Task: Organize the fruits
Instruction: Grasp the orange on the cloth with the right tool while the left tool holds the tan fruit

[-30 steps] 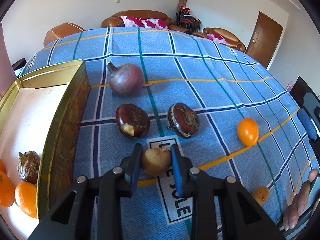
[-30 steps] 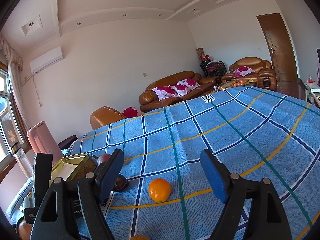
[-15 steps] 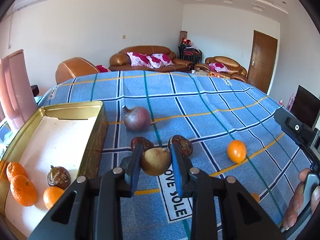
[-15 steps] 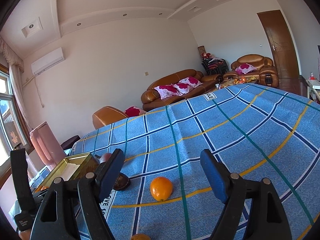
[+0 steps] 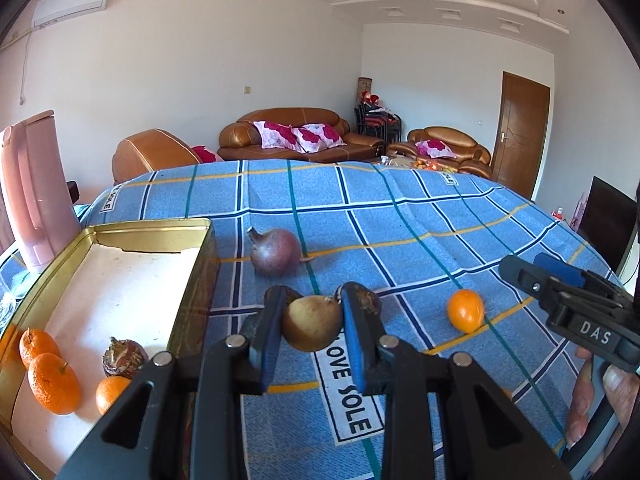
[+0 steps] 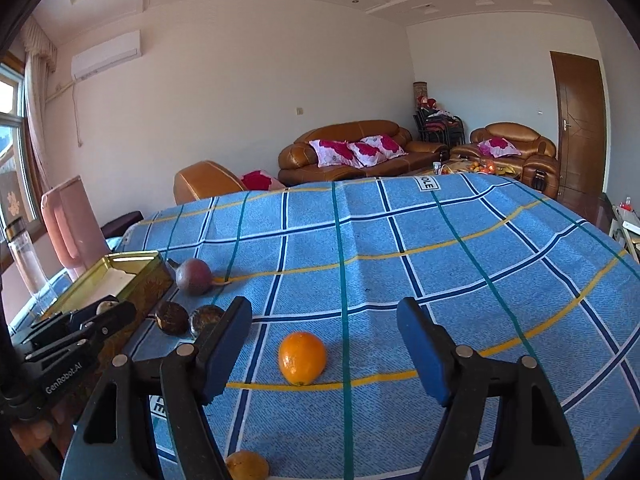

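Observation:
My left gripper (image 5: 314,299) is shut on a round tan fruit (image 5: 310,326), held just above the blue checked cloth (image 5: 400,224). Left of it stands a gold tin (image 5: 202,276) holding three oranges (image 5: 52,376) and a dark wrinkled fruit (image 5: 124,358). A purple-red fruit (image 5: 276,252) lies beyond; two dark brown fruits (image 5: 370,300) sit half hidden behind the fingers. My right gripper (image 6: 324,312) hovers with its jaws closing. An orange (image 6: 302,358) lies on the cloth ahead between them, untouched. A small tan fruit (image 6: 246,466) lies under that gripper.
A pink jug (image 5: 32,184) and a clear bottle (image 6: 24,256) stand behind the tin at the table's left edge. A person's fingers (image 5: 612,392) show at the right of the left wrist view. Brown sofas (image 6: 352,148) stand beyond the far edge.
My left gripper has risen with the tan fruit and tipped upward, bringing the tin's contents and more of the room into view. The right gripper has rolled, and its fingers stand slightly closer.

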Demonstrator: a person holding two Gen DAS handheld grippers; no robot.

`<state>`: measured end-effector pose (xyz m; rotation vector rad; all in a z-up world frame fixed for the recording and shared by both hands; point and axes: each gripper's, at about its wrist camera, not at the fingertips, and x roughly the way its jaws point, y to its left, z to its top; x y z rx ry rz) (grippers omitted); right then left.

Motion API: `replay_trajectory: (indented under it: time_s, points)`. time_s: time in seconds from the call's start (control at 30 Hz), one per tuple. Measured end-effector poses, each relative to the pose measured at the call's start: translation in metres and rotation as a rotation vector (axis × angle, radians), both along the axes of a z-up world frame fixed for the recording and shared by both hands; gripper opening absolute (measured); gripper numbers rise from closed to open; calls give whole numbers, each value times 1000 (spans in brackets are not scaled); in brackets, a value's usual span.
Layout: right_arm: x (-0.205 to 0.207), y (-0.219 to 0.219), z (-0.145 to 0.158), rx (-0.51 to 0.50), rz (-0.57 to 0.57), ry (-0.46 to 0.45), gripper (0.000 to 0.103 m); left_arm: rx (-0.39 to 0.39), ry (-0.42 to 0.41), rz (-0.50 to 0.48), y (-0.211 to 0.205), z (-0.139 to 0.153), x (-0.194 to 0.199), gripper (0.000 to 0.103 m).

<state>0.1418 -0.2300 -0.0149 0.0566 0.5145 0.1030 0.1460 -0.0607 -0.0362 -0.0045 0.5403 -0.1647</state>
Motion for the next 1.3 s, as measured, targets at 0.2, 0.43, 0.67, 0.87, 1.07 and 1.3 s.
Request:
replay_trajectory:
  time_s: [0.2, 0.43, 0.67, 0.87, 1.07, 1.3]
  points:
    - [34, 7, -19, -26, 37, 167, 71, -5, 0, -7, -1, -1, -1, 30]
    - [58, 20, -41, -67, 68, 327, 61, -45, 5, -27, 6, -1, -1, 30]
    - [61, 25, -45, -71, 112, 355, 38, -60, 7, -24, 7, -1, -1, 30]
    - [51, 23, -32, -39, 127, 273, 38, -52, -5, -20, 6, 0, -3, 30]
    - [39, 25, -21, -36, 158, 189, 38, -45, -21, -15, 5, 1, -6, 30]
    - [26, 29, -11, -60, 172, 103, 38, -41, -40, -10, 5, 2, -10, 30]
